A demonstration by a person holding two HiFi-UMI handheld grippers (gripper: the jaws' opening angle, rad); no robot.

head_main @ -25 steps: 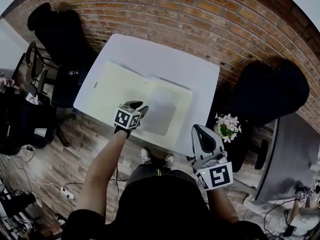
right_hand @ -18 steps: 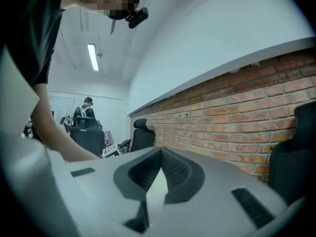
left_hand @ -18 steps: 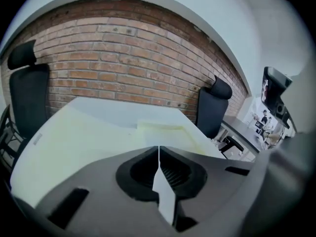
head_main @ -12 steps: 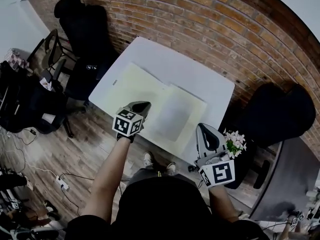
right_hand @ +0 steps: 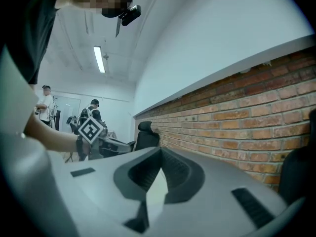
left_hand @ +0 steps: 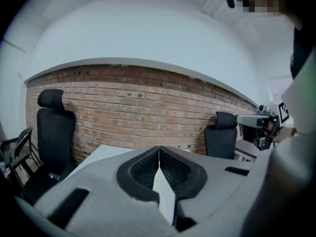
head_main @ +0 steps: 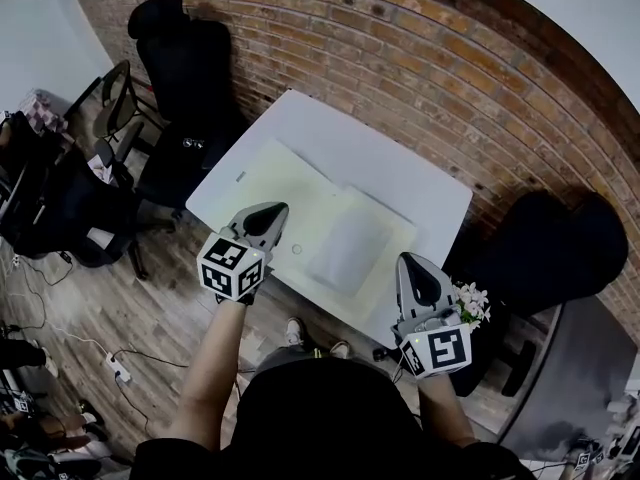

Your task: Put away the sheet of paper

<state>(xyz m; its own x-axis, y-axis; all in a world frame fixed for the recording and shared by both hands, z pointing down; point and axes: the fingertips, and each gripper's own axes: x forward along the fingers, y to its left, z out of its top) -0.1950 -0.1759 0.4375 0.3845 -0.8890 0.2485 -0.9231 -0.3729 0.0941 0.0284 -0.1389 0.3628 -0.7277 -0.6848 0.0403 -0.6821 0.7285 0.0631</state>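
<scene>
The grey-white rectangular sheet of paper (head_main: 348,251) lies flat on the right-hand leaf of a pale yellow open folder (head_main: 262,183). The folder is spread across the white rectangular table (head_main: 400,163) in front of a red brick wall (head_main: 420,58). In the head view the sheet's long axis runs from about 1 o'clock to 7 o'clock, roughly parallel to the folder's fold.

The left gripper (head_main: 267,212) hovers over the table's near left edge. Its jaws are pressed together with nothing between them; its own view shows the pads meeting at the tip. The right gripper (head_main: 413,262) hangs by the near right corner, with its jaws likewise closed at the tips and empty.

From the left gripper's tips the sheet lies at about 4 o'clock. From the right gripper's tips it lies at about 9 o'clock, close to one long edge, so the right hand looks nearer. How high either gripper is above the table cannot be told.

If the sheet counts as put away only once covered, the bare left leaf under the left gripper probably has to swing over toward 4 o'clock. Those jaws would need to open first.
</scene>
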